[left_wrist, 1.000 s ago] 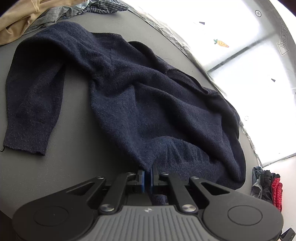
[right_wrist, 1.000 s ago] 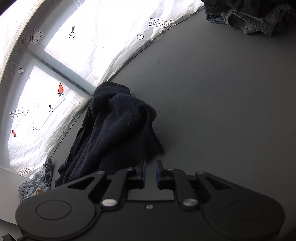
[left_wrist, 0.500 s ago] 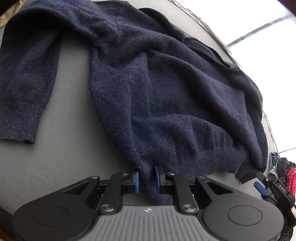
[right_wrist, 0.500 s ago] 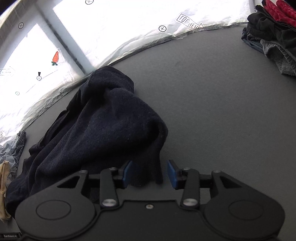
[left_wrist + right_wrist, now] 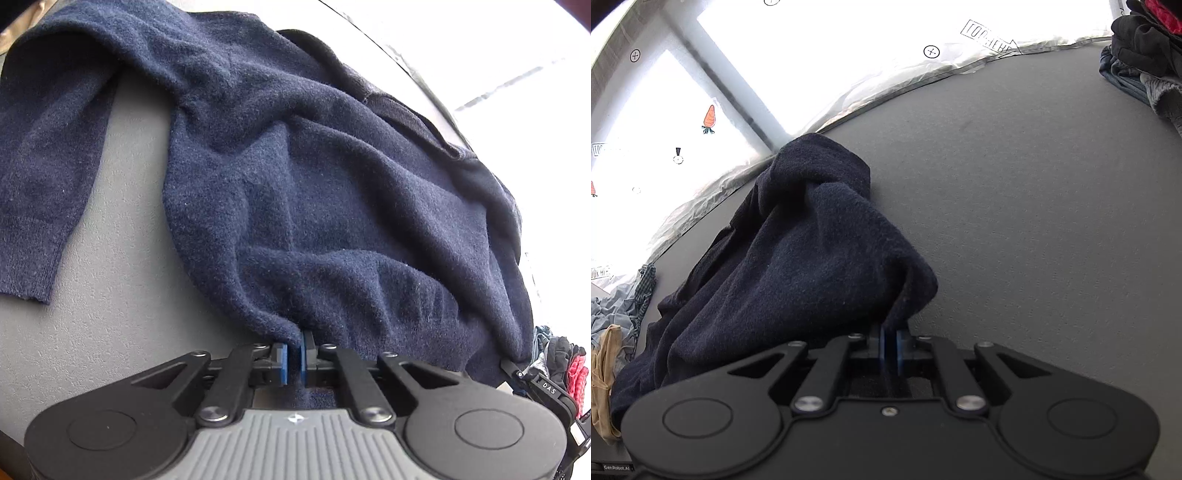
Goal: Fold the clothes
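A dark navy knit sweater lies rumpled on the grey table, one sleeve stretched out at the left. My left gripper is shut on the sweater's near hem, the fabric pinched between its blue pads. In the right wrist view the same sweater rises in a bunched heap. My right gripper is shut on the heap's near right corner. The other gripper's black body shows at the lower right edge of the left wrist view.
A pile of dark, grey and red clothes sits at the table's far right corner. Blue checked and tan garments lie at the left. White plastic sheeting with printed carrots covers the bright windows beyond the table's far edge.
Both grippers opened briefly and then closed on the sweater's hem. The right gripper moved in toward the heap's corner and rolled. The left gripper sank closer to the cloth.
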The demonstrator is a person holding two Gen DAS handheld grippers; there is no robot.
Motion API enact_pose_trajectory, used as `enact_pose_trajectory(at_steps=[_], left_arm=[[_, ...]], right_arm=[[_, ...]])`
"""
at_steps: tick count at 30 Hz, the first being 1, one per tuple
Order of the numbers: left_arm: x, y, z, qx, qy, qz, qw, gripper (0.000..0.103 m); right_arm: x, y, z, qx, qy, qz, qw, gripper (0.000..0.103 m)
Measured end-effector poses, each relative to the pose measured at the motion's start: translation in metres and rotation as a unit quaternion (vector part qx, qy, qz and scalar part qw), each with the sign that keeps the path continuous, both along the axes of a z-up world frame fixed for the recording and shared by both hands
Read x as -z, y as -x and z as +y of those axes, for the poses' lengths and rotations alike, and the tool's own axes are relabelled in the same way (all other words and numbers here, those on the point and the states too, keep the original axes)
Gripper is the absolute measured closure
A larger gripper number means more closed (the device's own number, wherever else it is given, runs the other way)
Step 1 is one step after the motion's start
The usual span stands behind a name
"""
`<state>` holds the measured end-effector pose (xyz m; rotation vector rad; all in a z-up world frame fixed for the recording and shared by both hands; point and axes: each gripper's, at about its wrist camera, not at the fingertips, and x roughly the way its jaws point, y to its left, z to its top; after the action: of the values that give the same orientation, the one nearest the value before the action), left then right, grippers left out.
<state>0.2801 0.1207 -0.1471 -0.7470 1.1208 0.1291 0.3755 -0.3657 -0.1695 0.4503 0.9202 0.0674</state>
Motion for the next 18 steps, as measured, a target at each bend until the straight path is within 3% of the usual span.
enact_pose_trajectory(at_steps=[11,18], left_arm=[[-0.062,0.037,0.032,-0.067,-0.041,-0.063,0.9949,0.098],[-0.093,0.072,0.07,-0.083,-0.082,-0.065,0.991,0.098]], right_arm=[[-0.053,0.057,0.009,0.015,-0.01,-0.046,0.999,0.098],[-0.07,0.111,0.038,-0.02,0.008,-0.001,1.0,0.098]])
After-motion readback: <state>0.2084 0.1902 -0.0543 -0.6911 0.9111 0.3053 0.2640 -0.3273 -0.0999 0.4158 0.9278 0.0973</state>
